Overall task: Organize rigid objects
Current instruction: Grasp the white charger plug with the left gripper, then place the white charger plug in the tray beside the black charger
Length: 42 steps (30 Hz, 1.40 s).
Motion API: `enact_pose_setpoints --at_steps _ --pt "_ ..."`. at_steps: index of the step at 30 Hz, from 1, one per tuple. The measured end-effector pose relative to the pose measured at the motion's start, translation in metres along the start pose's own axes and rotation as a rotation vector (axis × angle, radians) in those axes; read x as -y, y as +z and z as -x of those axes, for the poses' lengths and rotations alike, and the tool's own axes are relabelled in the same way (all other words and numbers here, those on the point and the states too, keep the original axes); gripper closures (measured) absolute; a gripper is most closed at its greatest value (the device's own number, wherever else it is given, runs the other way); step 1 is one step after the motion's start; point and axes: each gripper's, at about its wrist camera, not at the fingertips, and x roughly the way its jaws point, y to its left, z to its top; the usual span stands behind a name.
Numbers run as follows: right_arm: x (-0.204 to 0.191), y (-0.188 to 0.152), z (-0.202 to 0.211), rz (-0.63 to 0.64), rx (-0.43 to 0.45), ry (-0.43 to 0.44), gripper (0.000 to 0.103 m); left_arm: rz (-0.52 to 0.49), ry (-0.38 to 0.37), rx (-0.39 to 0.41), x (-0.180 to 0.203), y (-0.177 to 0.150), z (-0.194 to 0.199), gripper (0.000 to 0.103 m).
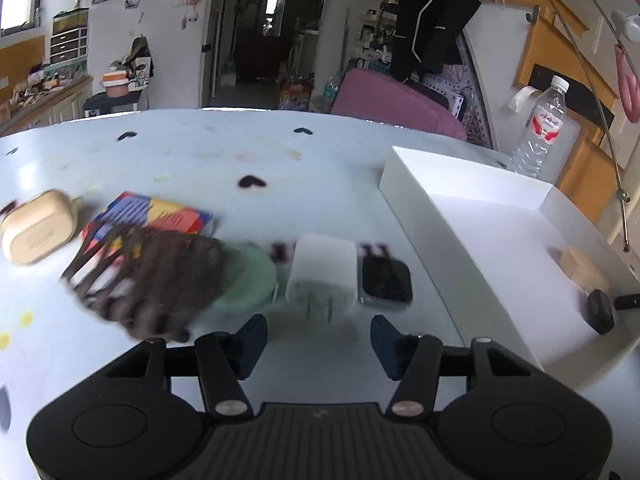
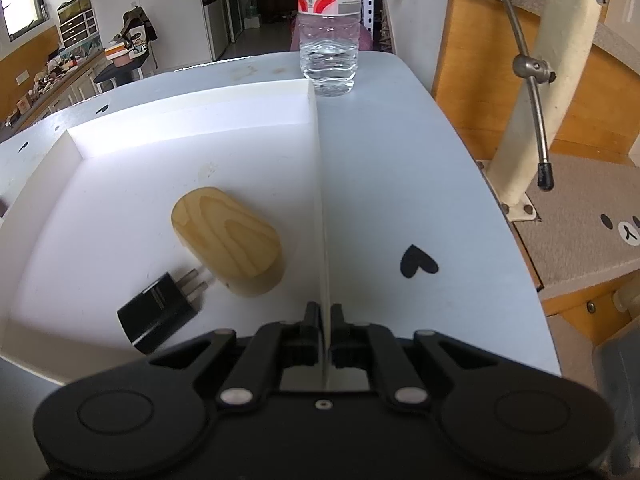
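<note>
Left hand-held gripper open, empty, before white charger; right hand-held gripper pinching white tray wall.

The left tongs stand parted, tilted downward with nothing between the pads, while the right tongs are clamped tight.
</note>
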Motion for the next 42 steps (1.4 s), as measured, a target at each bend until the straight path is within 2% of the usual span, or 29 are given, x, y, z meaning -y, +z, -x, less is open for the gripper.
enact_pose_setpoints --at_steps 11,13,15,19,24,27,33,35,38,42 --pt "0.001 0.0 0.0 0.002 0.001 0.005 0.098 -0.006 -0.016 -0.008 0.001 0.032 -0.034 0.045" --pt "0.001 0.0 0.0 0.003 0.0 0.006 0.098 -0.006 -0.014 -0.013 0.003 0.034 -0.036 0.048" --pt "0.001 0.0 0.0 0.004 0.001 0.005 0.098 0.0 -0.016 -0.013 0.004 0.035 -0.035 0.058" --pt "0.001 0.0 0.0 0.002 0.001 0.007 0.098 0.007 -0.002 0.001 0.003 0.03 -0.032 0.059" --pt "0.002 0.0 0.0 0.003 0.002 0.009 0.098 0.023 0.053 0.001 0.0 0.026 -0.021 0.059" --pt "0.001 0.0 0.0 0.009 0.002 0.01 0.098 -0.003 0.063 0.018 0.009 0.031 -0.01 0.059" --pt "0.001 -0.001 0.0 0.01 0.005 0.009 0.098 -0.075 -0.089 0.107 0.059 0.053 0.019 0.059" --pt "0.001 -0.001 0.0 0.01 0.005 0.01 0.098 -0.096 -0.144 0.113 0.08 0.058 0.022 0.059" --pt "0.001 -0.001 0.0 0.01 0.003 0.009 0.098 -0.139 -0.219 0.09 0.115 0.061 0.019 0.059" --pt "0.001 0.0 0.0 0.009 0.003 0.01 0.098 -0.204 -0.285 0.002 0.158 0.051 -0.001 0.059"
